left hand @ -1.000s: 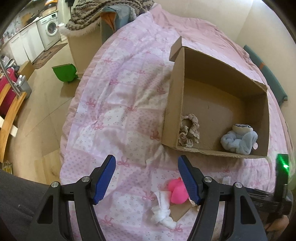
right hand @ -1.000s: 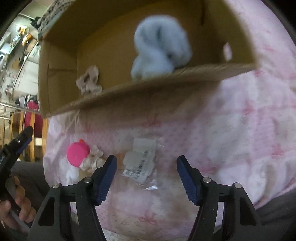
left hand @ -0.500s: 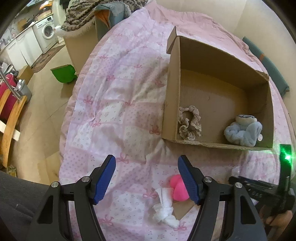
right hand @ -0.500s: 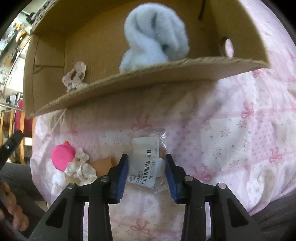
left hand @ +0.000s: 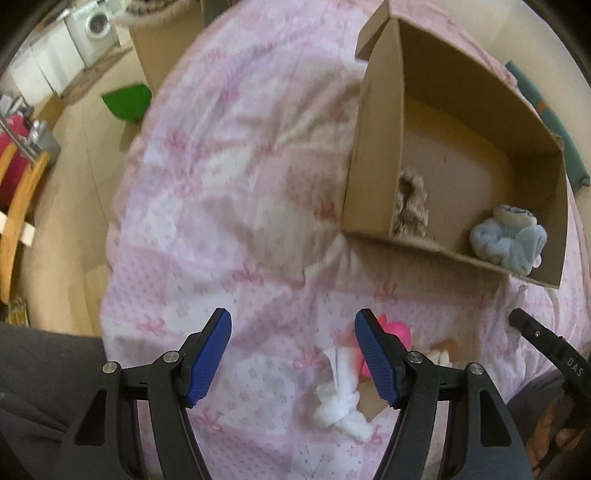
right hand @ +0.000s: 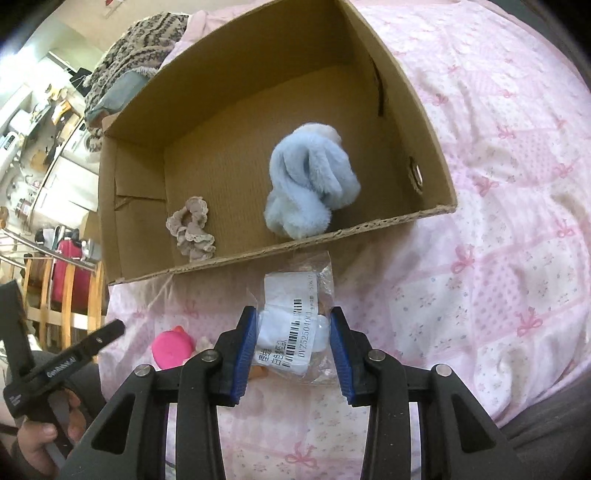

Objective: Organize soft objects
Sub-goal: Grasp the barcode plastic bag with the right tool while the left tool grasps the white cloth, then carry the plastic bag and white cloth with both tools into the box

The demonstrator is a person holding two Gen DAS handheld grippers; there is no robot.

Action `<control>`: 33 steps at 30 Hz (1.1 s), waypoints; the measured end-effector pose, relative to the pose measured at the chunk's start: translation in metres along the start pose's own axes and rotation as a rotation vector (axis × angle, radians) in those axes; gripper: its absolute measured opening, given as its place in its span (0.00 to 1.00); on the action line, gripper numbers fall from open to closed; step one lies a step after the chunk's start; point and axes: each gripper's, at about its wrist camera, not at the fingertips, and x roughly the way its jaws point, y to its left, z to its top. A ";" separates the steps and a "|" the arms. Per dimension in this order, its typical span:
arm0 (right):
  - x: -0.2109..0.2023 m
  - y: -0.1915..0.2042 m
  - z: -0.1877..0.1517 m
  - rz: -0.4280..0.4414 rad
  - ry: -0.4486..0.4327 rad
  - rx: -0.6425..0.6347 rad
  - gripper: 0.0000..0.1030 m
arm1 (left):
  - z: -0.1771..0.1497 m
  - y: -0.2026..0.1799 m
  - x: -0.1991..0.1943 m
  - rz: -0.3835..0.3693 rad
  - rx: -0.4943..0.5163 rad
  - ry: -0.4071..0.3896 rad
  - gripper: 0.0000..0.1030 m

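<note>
My right gripper (right hand: 293, 328) is shut on a clear plastic packet with a white barcode label (right hand: 295, 314) and holds it just in front of the open cardboard box (right hand: 280, 251). Inside the box lie a fluffy light-blue soft toy (right hand: 310, 192) and a beige scrunchie (right hand: 192, 229). My left gripper (left hand: 293, 350) is open and empty above the pink bedspread (left hand: 221, 221). A pink soft object (left hand: 397, 332) and a knotted white cloth (left hand: 341, 402) lie under it. The box (left hand: 376, 166), blue toy (left hand: 506, 240) and scrunchie (left hand: 410, 206) also show in the left wrist view.
The bed's left edge drops to a wooden floor with a green dustpan (left hand: 127, 101), a washing machine (left hand: 98, 27) and wooden chairs (left hand: 18, 192). A patterned blanket (right hand: 136, 44) lies behind the box. The pink object (right hand: 171, 349) shows left of my right gripper.
My right gripper closed on the plastic packet and lifted it, so the box inside now shows from above. My left gripper drifted slightly and stayed open.
</note>
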 end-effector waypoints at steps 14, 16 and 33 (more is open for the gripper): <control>0.010 0.003 0.004 -0.026 0.027 0.009 0.40 | -0.034 -0.027 0.050 -0.082 0.123 0.277 0.15; 0.011 0.003 0.004 -0.027 0.025 0.009 0.40 | -0.032 -0.027 0.047 -0.070 0.121 0.253 0.07; 0.006 -0.001 0.002 -0.009 0.013 0.022 0.40 | -0.016 -0.003 0.009 -0.114 0.064 0.085 0.02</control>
